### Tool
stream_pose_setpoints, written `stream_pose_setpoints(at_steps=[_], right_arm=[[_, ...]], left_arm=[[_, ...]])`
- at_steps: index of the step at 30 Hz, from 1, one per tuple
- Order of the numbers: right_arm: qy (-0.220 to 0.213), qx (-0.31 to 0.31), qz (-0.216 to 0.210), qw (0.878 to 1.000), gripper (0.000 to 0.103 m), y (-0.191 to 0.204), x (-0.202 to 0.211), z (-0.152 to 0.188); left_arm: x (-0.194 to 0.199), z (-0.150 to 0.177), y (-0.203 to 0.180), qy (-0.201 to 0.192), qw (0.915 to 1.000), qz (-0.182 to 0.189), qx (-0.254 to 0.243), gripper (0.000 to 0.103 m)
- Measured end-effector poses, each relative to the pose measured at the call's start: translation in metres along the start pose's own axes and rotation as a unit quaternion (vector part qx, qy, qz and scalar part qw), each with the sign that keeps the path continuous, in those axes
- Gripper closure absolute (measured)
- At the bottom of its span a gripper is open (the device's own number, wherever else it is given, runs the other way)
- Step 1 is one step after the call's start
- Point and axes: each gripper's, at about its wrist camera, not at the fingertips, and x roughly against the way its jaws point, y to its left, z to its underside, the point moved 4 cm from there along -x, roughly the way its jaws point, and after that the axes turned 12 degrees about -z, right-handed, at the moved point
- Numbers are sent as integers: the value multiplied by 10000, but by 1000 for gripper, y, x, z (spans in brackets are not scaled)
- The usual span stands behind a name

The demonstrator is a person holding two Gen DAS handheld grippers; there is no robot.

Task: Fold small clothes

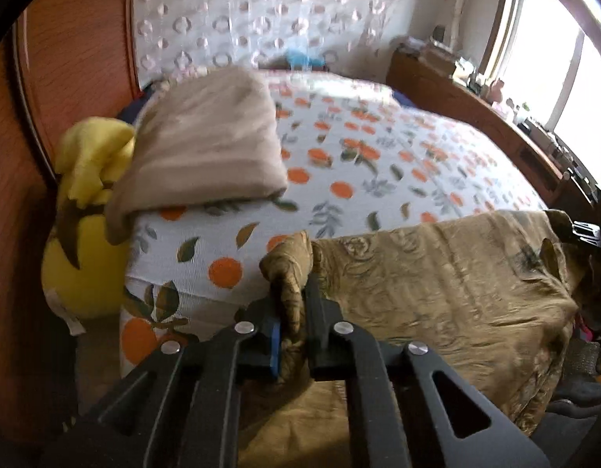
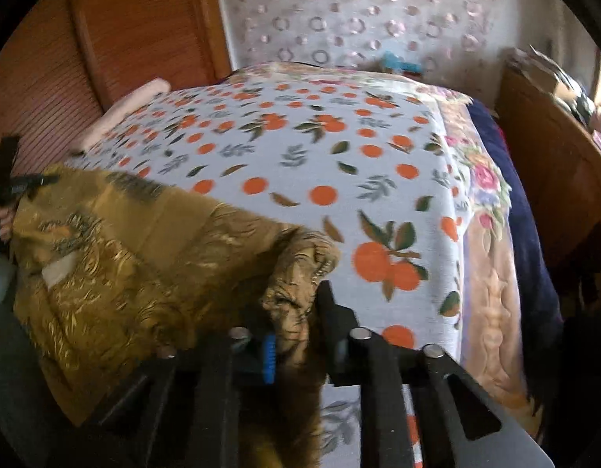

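Evidently for a fold away across the orange-print bedspread (image 1: 378, 148), the left gripper (image 1: 290, 312) and right gripper (image 2: 294, 319) each pinch a near corner of the golden-brown patterned garment (image 1: 437, 273), which lies spread over the bed's near edge.

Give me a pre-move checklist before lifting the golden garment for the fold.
1. Left gripper shut on the golden patterned garment: ok.
2. Right gripper shut on the garment's other corner: ok.
3. Garment spread between both grippers: ok, some wrinkles.
4. Orange-print bedsheet bare ahead for the fold: ok.
5. Beige folded cloth and yellow plush toy apart from the garment: ok.
6. Fabric caught only by the fingers, not snagged below the bed edge: cannot tell.
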Motion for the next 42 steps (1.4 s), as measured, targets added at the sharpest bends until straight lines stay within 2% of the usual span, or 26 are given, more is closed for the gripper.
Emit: stream_pose_setpoints(at_steps=[3,7,11,14,18,20,24,27,29,32,36,38,40,42], right_arm=[[-344,5,-215,9992,92,11,20,-2],[-1074,162,-260,9937,92,34,80,-17],[-1684,671,-162,9833,92,72,145,-42],[-2156,988,-178,9713,92,99,196,-69],[-2658,1457,-51,9529,92,136,263,-105],[-2885,1688,111,9424,92,151,292,-120],[-3172,1919,353,9281,92,170,332,-142],[-3214,1960,583,9246,92,170,339,-158],[-3141,1833,714,9288,92,162,330,-168],[-2882,1645,836,9396,92,143,300,-182],[-2338,1187,789,9618,92,127,228,-207],[-2035,907,696,9724,91,101,179,-208],[-1652,500,807,9817,64,73,126,-208],[-1305,61,1040,9860,55,47,79,-201]], left_arm=[[39,-9,-7,-446,9988,186,107,94],[109,-34,-15,-1233,9918,303,127,94],[179,-67,-18,-2107,9764,430,222,94],[217,-92,-16,-2514,9665,462,210,94],[270,-130,-5,-3181,9473,311,231,94],[292,-148,2,-3432,9385,264,279,94],[305,-176,19,-3638,9308,110,324,94],[294,-198,31,-3601,9322,0,357,94],[278,-210,38,-3495,9362,-48,372,94],[231,-225,44,-3105,9497,-114,394,94],[124,-236,42,-2386,9701,-310,305,91],[52,-241,43,-1868,9808,-493,252,78],[-2,-238,43,-1338,9886,-648,237,74],[-50,-225,43,-838,9947,-523,268,74]])
